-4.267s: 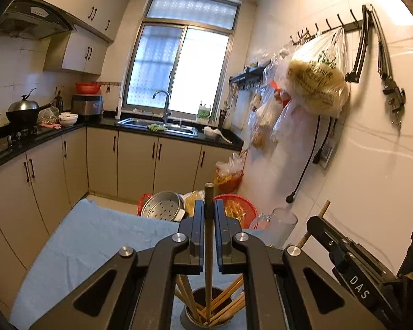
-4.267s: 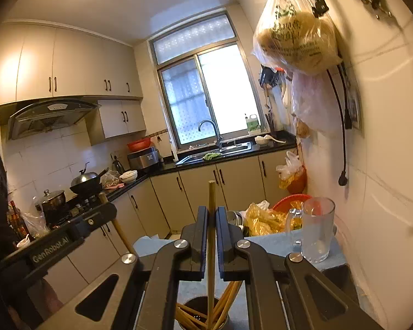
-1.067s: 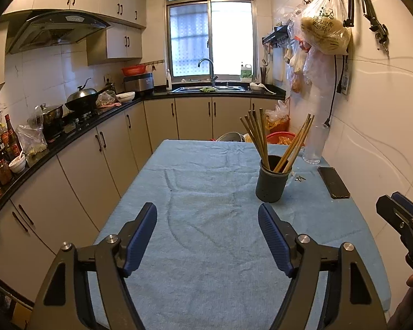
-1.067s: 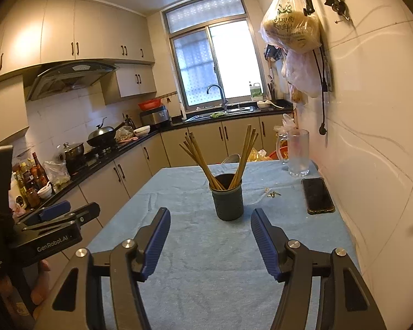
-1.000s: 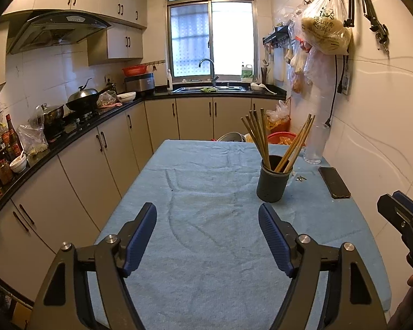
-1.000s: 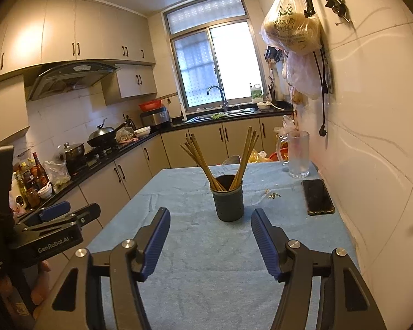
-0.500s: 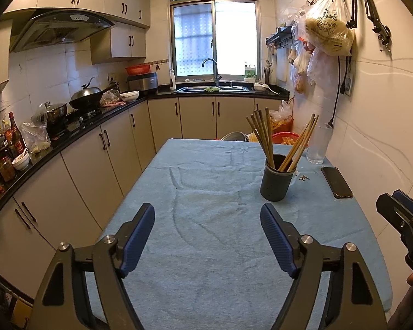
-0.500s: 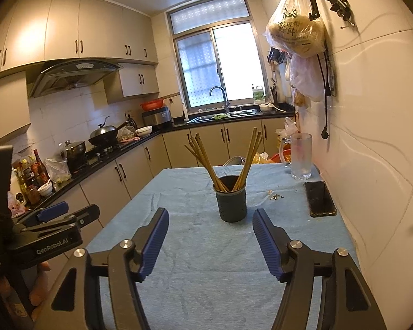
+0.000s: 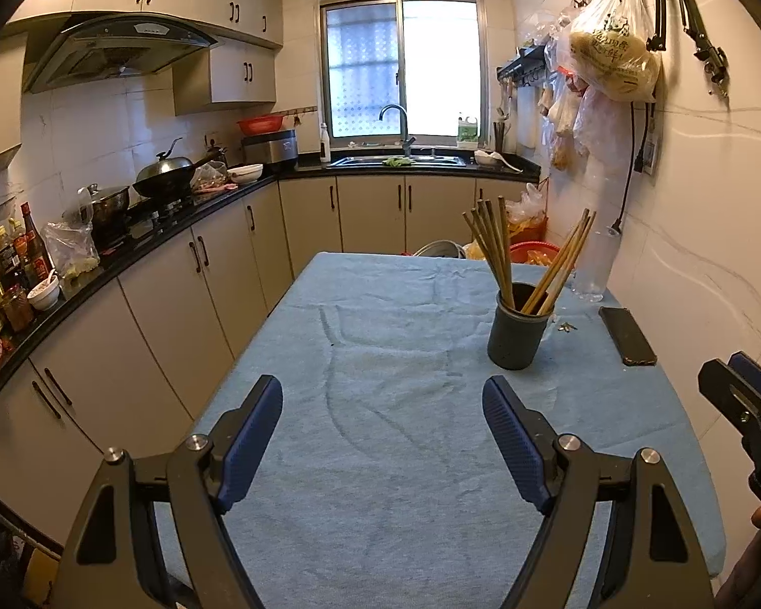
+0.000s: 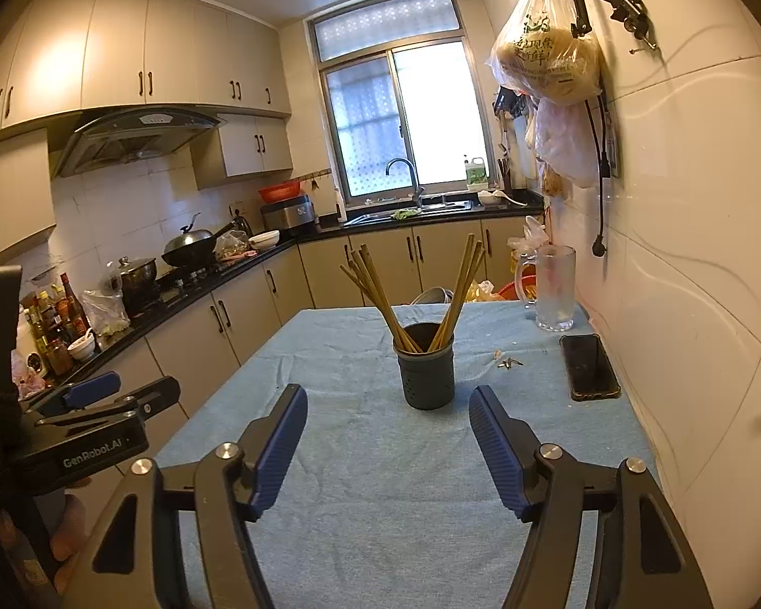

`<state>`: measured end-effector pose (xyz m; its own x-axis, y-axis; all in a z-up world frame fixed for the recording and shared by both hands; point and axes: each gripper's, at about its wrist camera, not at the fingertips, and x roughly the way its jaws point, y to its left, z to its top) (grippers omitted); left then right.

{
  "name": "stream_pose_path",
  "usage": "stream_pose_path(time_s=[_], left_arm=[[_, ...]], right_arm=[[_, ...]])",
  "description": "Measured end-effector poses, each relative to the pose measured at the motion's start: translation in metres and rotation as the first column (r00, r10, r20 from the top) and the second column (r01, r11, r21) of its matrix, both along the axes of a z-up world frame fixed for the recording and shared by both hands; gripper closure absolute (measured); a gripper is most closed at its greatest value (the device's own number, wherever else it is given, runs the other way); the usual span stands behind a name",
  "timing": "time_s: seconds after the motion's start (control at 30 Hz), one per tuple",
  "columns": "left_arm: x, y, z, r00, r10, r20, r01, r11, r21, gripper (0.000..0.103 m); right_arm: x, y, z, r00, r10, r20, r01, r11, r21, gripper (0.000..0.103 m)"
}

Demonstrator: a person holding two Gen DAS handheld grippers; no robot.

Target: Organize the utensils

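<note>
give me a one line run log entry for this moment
left gripper: open, empty | right gripper: opening, empty | chopsticks: in holder | table: phone, mug

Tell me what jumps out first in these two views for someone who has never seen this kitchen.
The dark holder stuffed with wooden chopsticks fanning into two bunches stands alone mid-table on the blue cloth. Beside the wall lie a black phone and a glass mug at the far corner. In the foreground the right gripper is opening with nothing between its jaws, and the left gripper is open and empty.
</note>
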<state>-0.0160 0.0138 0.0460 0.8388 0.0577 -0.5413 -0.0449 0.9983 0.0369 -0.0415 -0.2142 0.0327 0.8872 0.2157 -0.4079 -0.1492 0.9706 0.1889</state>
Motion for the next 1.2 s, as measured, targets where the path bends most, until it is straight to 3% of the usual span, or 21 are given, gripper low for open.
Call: stream_pose_path(time_s=[1.2], left_arm=[[0.0004,-0.0052,-0.0035,1.000,-0.022,-0.006,0.022,1.000,0.017,0.019]], right_arm=[[0.0062,0.0045,0.0011,1.000,-0.015,-0.011,0.014,1.000,-0.017,0.033]])
